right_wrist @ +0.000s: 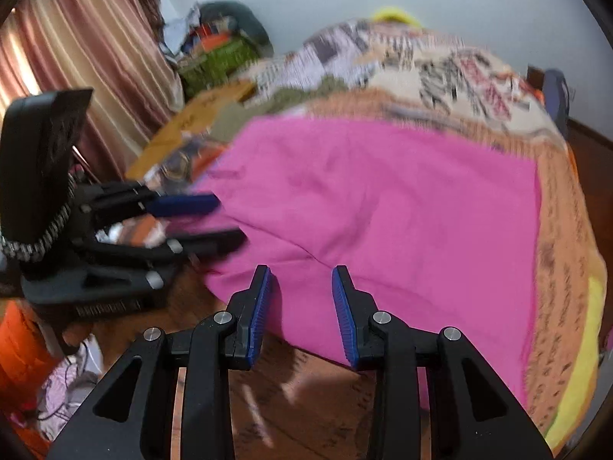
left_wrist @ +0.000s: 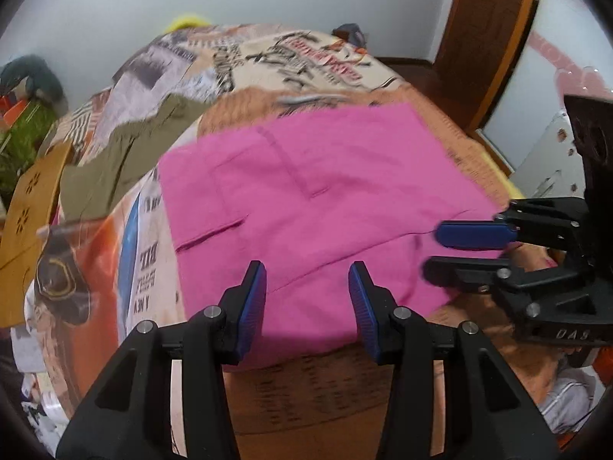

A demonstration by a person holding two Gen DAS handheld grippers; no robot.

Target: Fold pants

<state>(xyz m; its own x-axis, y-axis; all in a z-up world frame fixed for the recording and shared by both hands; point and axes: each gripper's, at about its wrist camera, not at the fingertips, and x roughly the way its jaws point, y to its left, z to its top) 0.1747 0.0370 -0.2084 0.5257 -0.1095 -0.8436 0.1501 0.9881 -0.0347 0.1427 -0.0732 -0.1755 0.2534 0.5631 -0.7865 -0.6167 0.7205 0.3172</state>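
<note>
The pink pants (left_wrist: 322,199) lie spread flat on the bed, back pockets up, near edge hanging over the bedside; they also show in the right wrist view (right_wrist: 383,207). My left gripper (left_wrist: 306,295) is open and empty, just above the near edge of the pants. My right gripper (right_wrist: 300,299) is open and empty over the near edge too. The right gripper shows in the left wrist view (left_wrist: 433,249) at the pants' right side. The left gripper shows in the right wrist view (right_wrist: 230,218) at the pants' left side.
A printed bedspread (left_wrist: 268,65) covers the bed. An olive garment (left_wrist: 126,157) lies left of the pants. A wooden board (left_wrist: 27,207) stands at the far left. A wooden door (left_wrist: 494,30) is at the right. Clutter (right_wrist: 218,50) is piled by the curtain (right_wrist: 88,61).
</note>
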